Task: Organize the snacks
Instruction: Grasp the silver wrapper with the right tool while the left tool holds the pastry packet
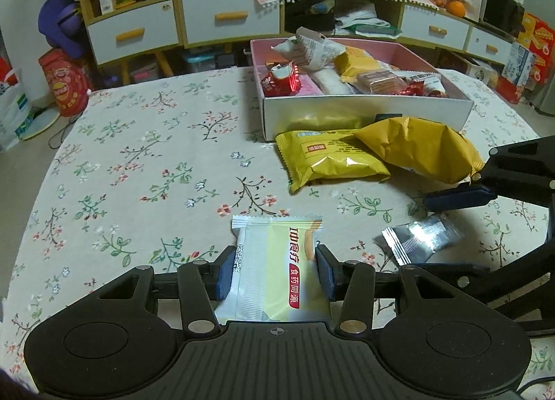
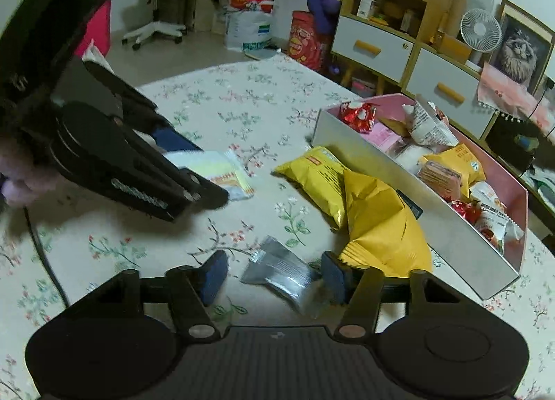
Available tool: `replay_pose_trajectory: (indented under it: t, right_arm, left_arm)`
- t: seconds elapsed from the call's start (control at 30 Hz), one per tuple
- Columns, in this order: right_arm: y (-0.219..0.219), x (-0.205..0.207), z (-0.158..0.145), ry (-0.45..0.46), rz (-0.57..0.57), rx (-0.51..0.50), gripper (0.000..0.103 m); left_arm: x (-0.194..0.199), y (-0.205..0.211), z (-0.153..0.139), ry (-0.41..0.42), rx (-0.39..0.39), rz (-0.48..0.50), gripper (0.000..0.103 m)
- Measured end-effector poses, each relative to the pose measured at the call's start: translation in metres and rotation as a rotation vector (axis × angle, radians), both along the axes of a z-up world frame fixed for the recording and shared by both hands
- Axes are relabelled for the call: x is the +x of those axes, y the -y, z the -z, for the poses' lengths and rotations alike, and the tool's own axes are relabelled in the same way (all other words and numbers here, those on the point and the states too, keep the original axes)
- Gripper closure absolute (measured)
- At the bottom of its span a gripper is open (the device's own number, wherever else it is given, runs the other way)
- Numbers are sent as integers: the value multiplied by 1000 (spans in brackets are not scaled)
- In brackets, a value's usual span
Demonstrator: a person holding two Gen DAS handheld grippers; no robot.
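**Left gripper clamps a white-and-yellow snack packet; right gripper straddles a silver sachet**

The left gripper [image 1: 274, 277] has its two blue pads pressed against the sides of a white-and-yellow snack packet [image 1: 274, 268], which lies flat on the floral tablecloth [image 1: 138, 157] close to the near edge of the tabletop. The packet's crimped end points away from the camera, toward the box. In the right wrist view the same packet [image 2: 222, 171] sticks out beyond the left gripper's black frame [image 2: 194, 171], though that part of the picture is blurred.

The right gripper [image 2: 274, 277] stands spread, its pads on either side of a small silver sachet [image 2: 281, 271]. The right-hand pad looks close against the sachet's edge; the left-hand pad is clearly apart from it. Nothing is gripped. From the left wrist view the sachet [image 1: 416, 238] lies on the cloth to the right of the held packet, between the right gripper's fingers [image 1: 458, 197].

Farther in, two yellow snack bags [image 1: 333, 161] lie overlapping, just beside the near wall of a white box with a pink lining [image 1: 364, 115]. The box sits toward the far right of the tabletop and holds a jumble of wrapped snacks [image 1: 312, 50], among them red foil sweets [image 1: 281, 79].
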State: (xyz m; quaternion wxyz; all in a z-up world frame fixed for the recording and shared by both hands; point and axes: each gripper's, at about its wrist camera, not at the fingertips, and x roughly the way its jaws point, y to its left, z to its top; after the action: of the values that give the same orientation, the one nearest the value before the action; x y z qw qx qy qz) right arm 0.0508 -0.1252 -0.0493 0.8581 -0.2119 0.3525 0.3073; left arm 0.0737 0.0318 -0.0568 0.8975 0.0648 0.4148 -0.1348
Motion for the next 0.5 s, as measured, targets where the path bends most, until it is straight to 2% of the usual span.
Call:
replay_pose_trajectory:
  t: [0.1, 0.23, 0.4, 0.5]
  right_arm:
    - [-2, 0, 1, 3, -2, -2, 82]
    - [-6, 2, 1, -10, -3, 13, 96]
    - [-9, -1, -1, -23, -15, 17, 100]
    - [-9, -1, -4, -58, -14, 59, 101]
  left_arm:
    - [0, 0, -1, 2, -1, 0, 58]
    - [-1, 0, -2, 4, -2, 2, 58]
    - [-1, 1, -6, 9, -5, 0, 58]
    - [-1, -2, -10, 18, -13, -9, 58]
